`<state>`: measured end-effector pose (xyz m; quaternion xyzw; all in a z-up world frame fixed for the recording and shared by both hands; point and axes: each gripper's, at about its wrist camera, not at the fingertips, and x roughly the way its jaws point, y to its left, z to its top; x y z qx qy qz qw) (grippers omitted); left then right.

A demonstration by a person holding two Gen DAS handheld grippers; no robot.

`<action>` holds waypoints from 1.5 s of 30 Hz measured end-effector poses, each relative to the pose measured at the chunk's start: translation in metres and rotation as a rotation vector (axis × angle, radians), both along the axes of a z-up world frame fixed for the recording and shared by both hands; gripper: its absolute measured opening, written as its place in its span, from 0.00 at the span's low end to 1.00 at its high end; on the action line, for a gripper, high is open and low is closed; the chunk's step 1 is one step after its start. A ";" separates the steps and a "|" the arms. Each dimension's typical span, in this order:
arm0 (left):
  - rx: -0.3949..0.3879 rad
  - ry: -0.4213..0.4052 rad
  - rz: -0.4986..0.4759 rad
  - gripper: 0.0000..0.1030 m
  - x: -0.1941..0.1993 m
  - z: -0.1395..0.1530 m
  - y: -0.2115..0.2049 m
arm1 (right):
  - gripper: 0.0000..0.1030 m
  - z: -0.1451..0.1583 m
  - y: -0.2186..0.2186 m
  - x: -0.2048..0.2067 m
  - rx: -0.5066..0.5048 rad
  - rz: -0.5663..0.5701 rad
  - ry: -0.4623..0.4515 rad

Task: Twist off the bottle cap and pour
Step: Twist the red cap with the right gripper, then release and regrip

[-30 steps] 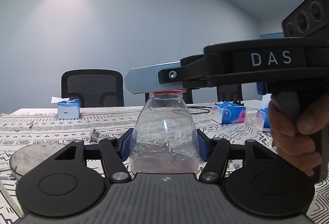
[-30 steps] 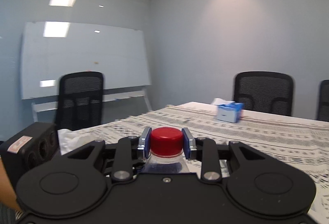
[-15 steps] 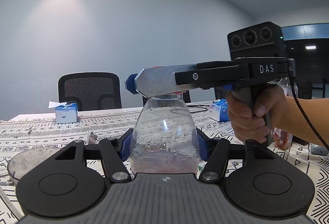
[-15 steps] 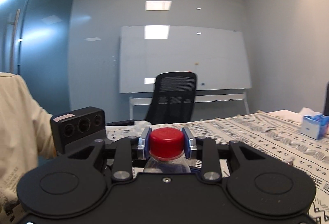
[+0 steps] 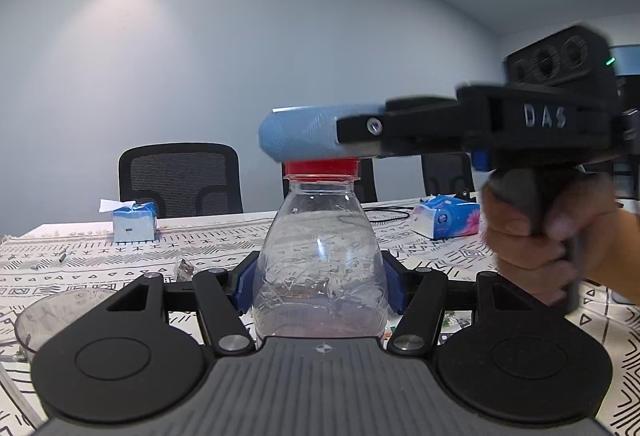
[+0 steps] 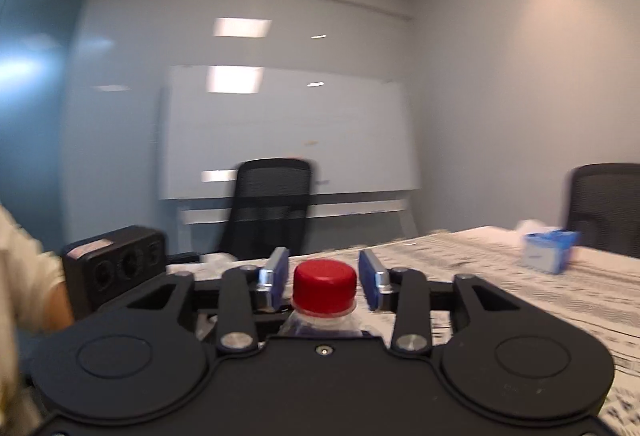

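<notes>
A clear plastic bottle stands upright on the patterned table, with a red cap on its neck. My left gripper is shut on the bottle's body, blue pads pressing both sides. My right gripper sits level with the red cap with its jaws open, a small gap on each side of the cap. In the left wrist view the right gripper comes in from the right at cap height, its blue pad hiding the cap's top. A clear bowl sits on the table at the left.
A blue tissue box stands at the back left and a tissue pack at the back right. Black chairs line the table's far side. A whiteboard stands against the wall.
My right gripper has let go of the red cap: its jaws were shut on it and now stand open beside it. It has also swung back to the right. The left gripper holds still.
</notes>
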<state>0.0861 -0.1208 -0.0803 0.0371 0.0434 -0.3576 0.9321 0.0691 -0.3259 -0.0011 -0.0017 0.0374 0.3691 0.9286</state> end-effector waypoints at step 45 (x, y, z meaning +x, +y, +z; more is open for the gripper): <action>0.003 -0.021 -0.005 0.56 0.006 -0.001 -0.004 | 0.33 0.006 -0.027 0.045 0.001 0.320 0.083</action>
